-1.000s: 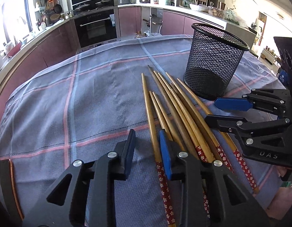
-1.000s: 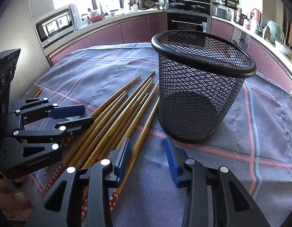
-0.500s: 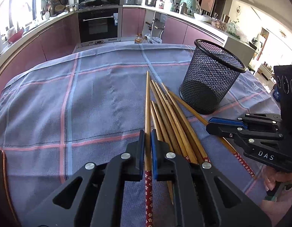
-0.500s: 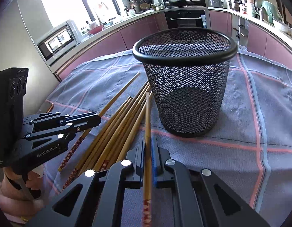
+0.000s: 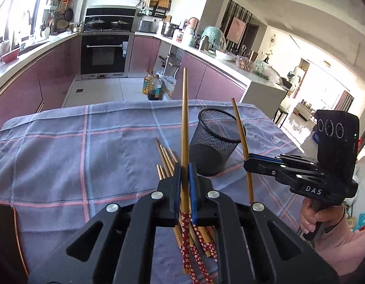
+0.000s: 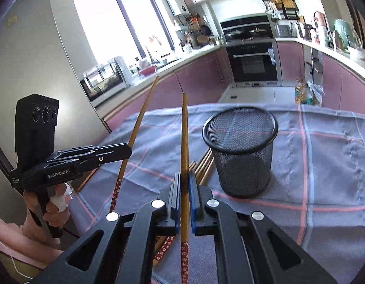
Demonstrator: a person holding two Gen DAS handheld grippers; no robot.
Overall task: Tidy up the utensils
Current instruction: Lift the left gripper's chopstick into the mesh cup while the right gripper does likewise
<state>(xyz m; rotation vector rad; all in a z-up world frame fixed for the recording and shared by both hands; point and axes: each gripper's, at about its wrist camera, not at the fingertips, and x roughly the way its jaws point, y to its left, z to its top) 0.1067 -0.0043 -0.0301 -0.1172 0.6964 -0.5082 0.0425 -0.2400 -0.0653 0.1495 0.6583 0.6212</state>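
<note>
Nearest: your left hand-held gripper [image 5: 184, 182] is clamped on one chopstick [image 5: 184, 127], tip up, ready for dropping in. Your right hand-held gripper [image 6: 185, 189] pinches a second chopstick [image 6: 184, 137] likewise. Below: remaining chopsticks [image 5: 164, 158] lie bundled on the tabletop [image 5: 64, 146]. Beyond: the mesh holder [image 6: 241, 151] stands upright beside them, apparently empty.

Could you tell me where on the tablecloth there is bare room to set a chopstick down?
The tablecloth is bare left of the loose chopsticks, out to its left edge, and again right of the mesh cup toward the far edge. It is crowded between the pile and the cup, where the left gripper and right gripper each hold a chopstick.
</note>
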